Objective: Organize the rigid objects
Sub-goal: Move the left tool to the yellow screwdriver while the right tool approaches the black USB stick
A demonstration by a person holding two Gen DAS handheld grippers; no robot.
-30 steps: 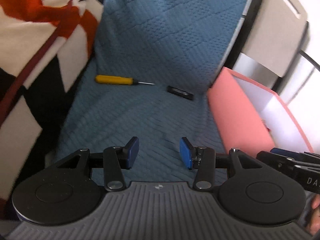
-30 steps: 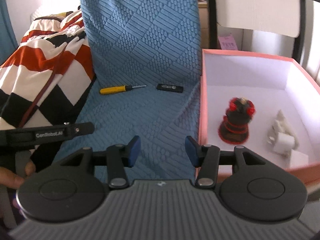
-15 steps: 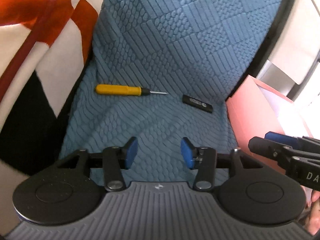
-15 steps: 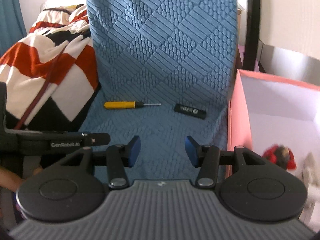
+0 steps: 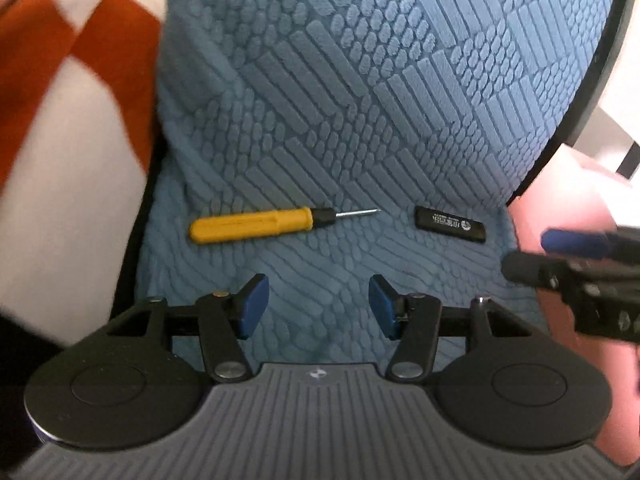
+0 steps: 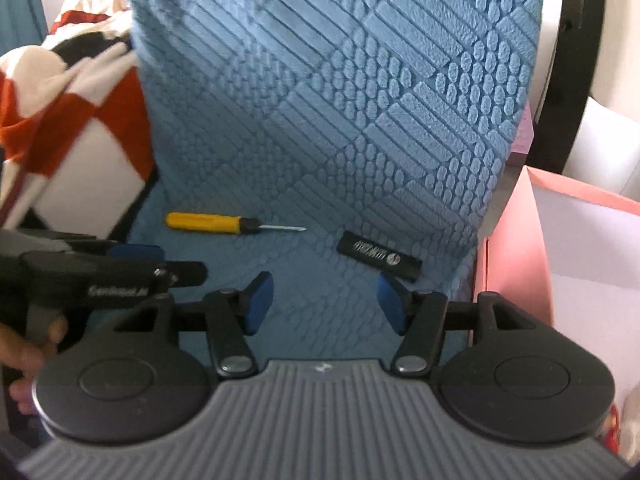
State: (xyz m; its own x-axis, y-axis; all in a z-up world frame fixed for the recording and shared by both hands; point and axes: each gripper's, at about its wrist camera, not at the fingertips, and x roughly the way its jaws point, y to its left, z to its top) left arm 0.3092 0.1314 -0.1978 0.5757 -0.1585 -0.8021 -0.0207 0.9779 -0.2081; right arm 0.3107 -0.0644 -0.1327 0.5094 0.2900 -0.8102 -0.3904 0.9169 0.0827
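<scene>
A yellow-handled screwdriver [image 5: 256, 224] lies on the blue textured seat cover [image 5: 360, 120], tip pointing right. A small black rectangular device with white print [image 5: 450, 224] lies to its right. My left gripper [image 5: 316, 306] is open and empty, just short of both. In the right wrist view the screwdriver [image 6: 208, 222] is ahead to the left and the black device [image 6: 378, 256] is just beyond my right fingertip. My right gripper [image 6: 326, 304] is open and empty. Each gripper shows at the edge of the other's view.
A pink box [image 6: 516, 248] with a white inside stands right of the seat. A red, white and black blanket [image 5: 60, 140] lies at the left. A black chair frame [image 6: 572, 60] rises at the back right.
Both grippers have moved forward toward the seat; the screwdriver and black device are closer and larger. The right gripper has turned left, away from the box's contents.
</scene>
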